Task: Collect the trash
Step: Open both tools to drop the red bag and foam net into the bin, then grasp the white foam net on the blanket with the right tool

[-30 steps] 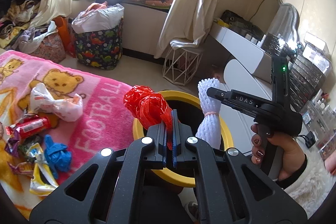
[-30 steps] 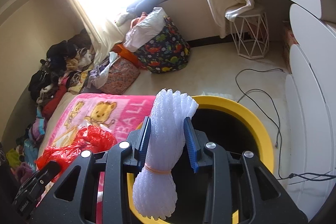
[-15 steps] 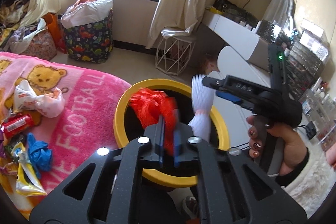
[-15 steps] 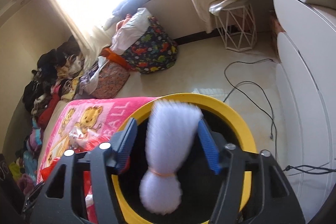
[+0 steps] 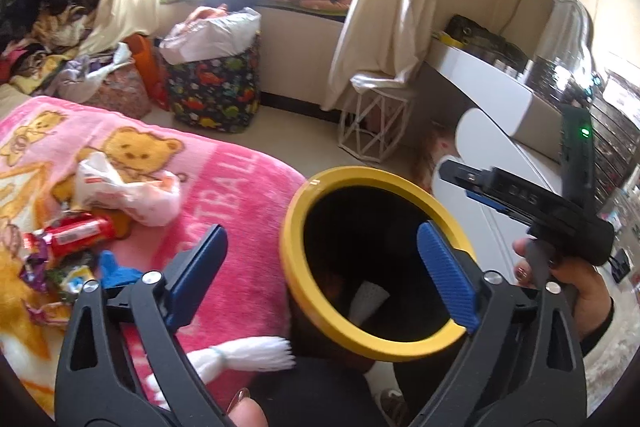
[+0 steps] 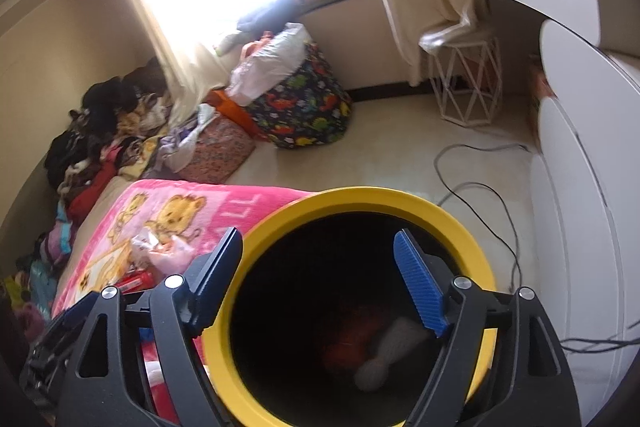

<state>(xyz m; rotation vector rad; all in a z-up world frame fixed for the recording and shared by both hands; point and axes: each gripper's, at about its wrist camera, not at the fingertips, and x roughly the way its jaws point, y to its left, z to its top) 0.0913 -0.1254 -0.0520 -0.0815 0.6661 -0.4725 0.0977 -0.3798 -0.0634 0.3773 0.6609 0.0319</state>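
Both grippers, left and right, hang spread wide and empty above the bin; red bag and foam net lie inside. Next, I'd reach for the wrappers on the pink blanket, pinching 1 firmly. Cluttered bedroom, sunlit window.

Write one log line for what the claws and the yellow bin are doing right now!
left claw: open, empty | right claw: open, empty | yellow-rimmed bin: holds red bag, white foam net | blanket: wrappers remain

Pink bear blanket covering bed; dinosaur-print bag sitting near window; white wire stool standing under curtain.
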